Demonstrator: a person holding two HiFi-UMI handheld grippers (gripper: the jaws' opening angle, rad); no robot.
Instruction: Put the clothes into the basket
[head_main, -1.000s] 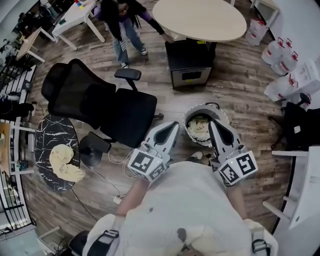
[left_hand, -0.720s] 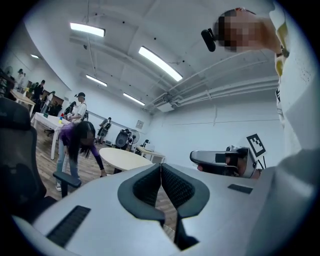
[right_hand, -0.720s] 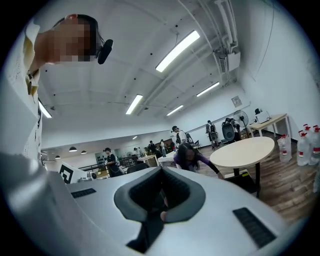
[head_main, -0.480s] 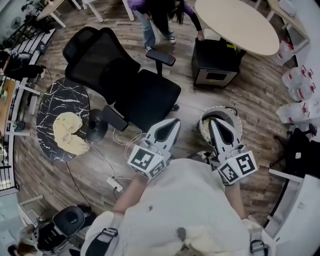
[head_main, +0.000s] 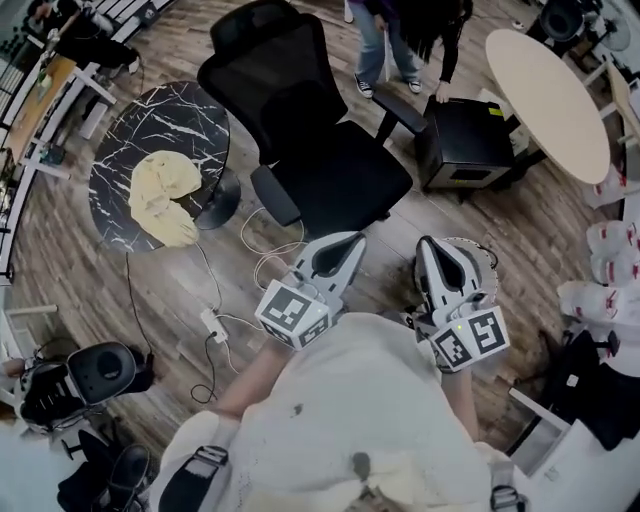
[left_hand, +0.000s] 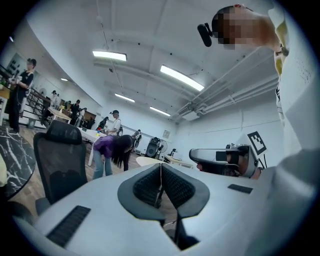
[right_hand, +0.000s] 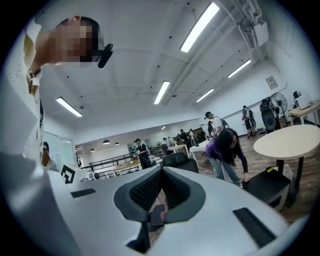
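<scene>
Two claws were held out level and side by side, a little apart, just past the front of a white shirt (head_main: 370, 420). The left claw (head_main: 348, 243) was closed, its ribbed pads pressed flat together with nothing between them. The right claw (head_main: 436, 247) was likewise closed and empty. Right under and beyond the right claw stood the basket (head_main: 486, 262) on the wooden floor (head_main: 60, 260); only part of its pale rim showed past the claw, and its inside could not be made out. Left of the left claw a white power strip (head_main: 212, 322) lay on the floor with cables trailing from it. Beyond both claws stood a black office chair (head_main: 320, 150), its seat facing them. Farther left was a black marbled table (head_main: 190, 115), and the yellow clothes (head_main: 160, 195) lay crumpled on its near half, reaching the near edge, well apart from the basket and from both claws. Beyond the chair on the right sat a black cabinet (head_main: 468, 140) beside a pale round table (head_main: 548, 100), and a person (head_main: 385, 40) bent over with one hand on the cabinet.
</scene>
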